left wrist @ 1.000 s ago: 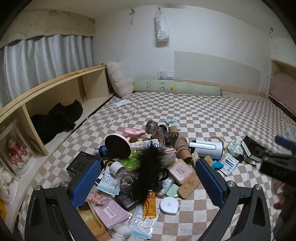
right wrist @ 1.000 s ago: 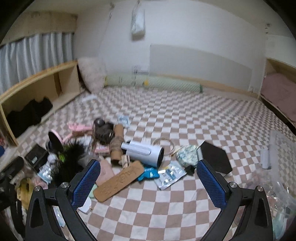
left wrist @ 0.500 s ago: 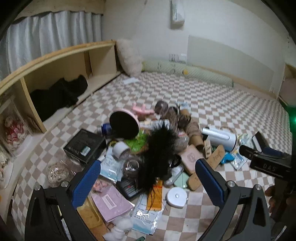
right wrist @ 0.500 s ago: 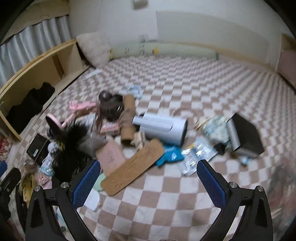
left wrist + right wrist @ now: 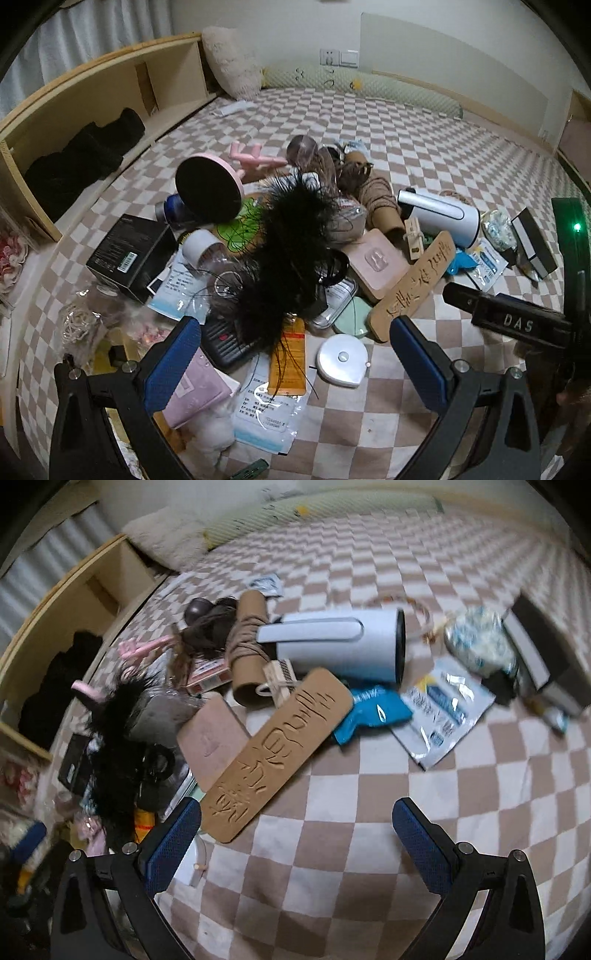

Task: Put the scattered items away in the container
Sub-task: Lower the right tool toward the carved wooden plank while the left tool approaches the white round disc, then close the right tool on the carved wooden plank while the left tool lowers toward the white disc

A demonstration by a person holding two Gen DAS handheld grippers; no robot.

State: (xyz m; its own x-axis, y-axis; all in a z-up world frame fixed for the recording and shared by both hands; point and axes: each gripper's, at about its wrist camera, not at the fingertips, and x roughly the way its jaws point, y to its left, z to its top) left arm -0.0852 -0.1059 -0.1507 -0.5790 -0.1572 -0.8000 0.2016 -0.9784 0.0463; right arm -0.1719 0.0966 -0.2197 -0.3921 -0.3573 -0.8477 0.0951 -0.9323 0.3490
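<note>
A heap of small items lies on the checkered bedspread. My left gripper hangs open above a white round case, an orange packet and a black feather wand. Farther off are a pink round mirror, a black box and a white cylindrical device. My right gripper is open low over the bedspread, just in front of a carved wooden plaque. Beyond it lie the white cylindrical device, a blue packet and a cardboard tube. No container shows.
A wooden shelf with black cloth runs along the left. Pillows lie against the far wall. A black-and-white box and foil sachets sit at the right. Bare bedspread lies under the right gripper.
Both grippers have tilted down and moved closer to the heap. The right one came in toward the wooden plaque. Both stayed open, holding nothing.
</note>
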